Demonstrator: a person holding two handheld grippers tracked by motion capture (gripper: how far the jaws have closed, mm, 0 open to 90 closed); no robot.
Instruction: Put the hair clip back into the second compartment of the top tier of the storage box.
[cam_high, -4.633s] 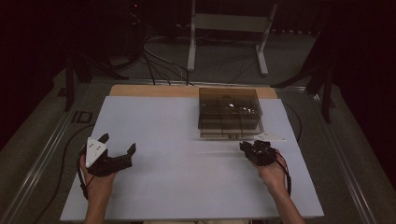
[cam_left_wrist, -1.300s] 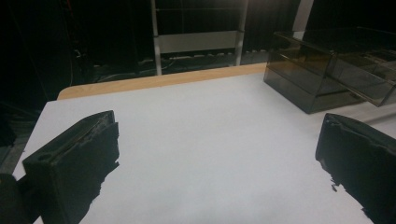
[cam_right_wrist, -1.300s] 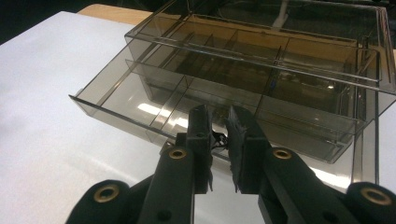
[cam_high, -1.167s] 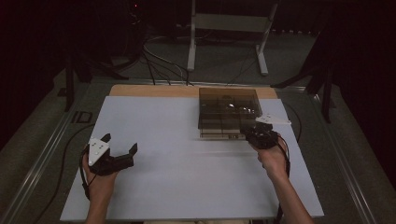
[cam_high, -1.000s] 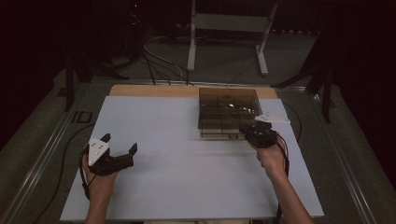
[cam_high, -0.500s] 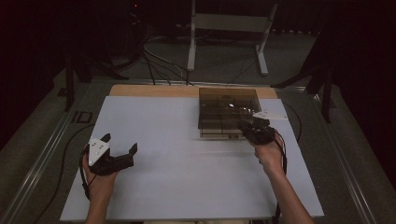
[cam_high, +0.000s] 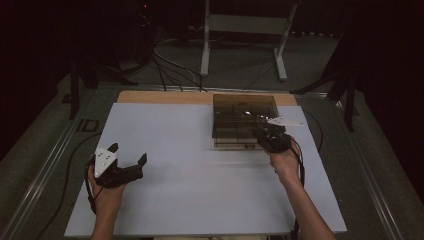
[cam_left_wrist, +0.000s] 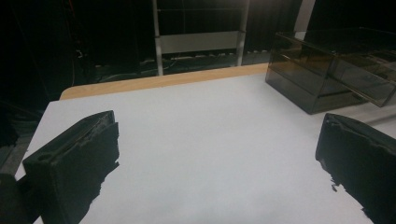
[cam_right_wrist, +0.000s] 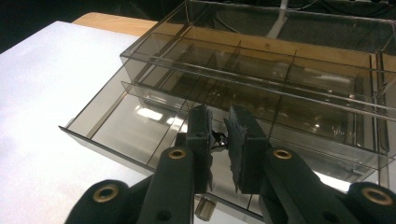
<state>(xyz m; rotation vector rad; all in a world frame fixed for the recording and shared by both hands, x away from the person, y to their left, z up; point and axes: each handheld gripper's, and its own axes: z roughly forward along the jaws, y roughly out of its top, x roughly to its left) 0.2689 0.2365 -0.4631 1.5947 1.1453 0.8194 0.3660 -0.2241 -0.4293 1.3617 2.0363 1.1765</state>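
Observation:
A smoked clear drawer box (cam_high: 244, 107) stands at the far right of the white board, also seen from the side in the left gripper view (cam_left_wrist: 327, 70). Its lower drawer (cam_right_wrist: 93, 141) is pulled out, divided into compartments, with a small knob (cam_right_wrist: 203, 208) on its front. My right gripper (cam_high: 262, 134) hangs over that open drawer. Its jaws (cam_right_wrist: 218, 126) are nearly together, pinching a small dark object (cam_right_wrist: 218, 139) whose kind I cannot tell. My left gripper (cam_high: 129, 151) rests at the near left, open wide (cam_left_wrist: 217, 149), nothing between its fingers (cam_left_wrist: 74, 158).
The white board (cam_high: 200, 175) covers a wooden table whose edge (cam_high: 165, 96) shows at the back. Behind the table are a metal stand (cam_high: 245, 25) and cables (cam_high: 165, 60) on the floor. A metal rail (cam_high: 45, 165) runs along the left side.
The right gripper has crept a little forward and left over the open drawer, jaws still nearly together. The left gripper has stayed put.

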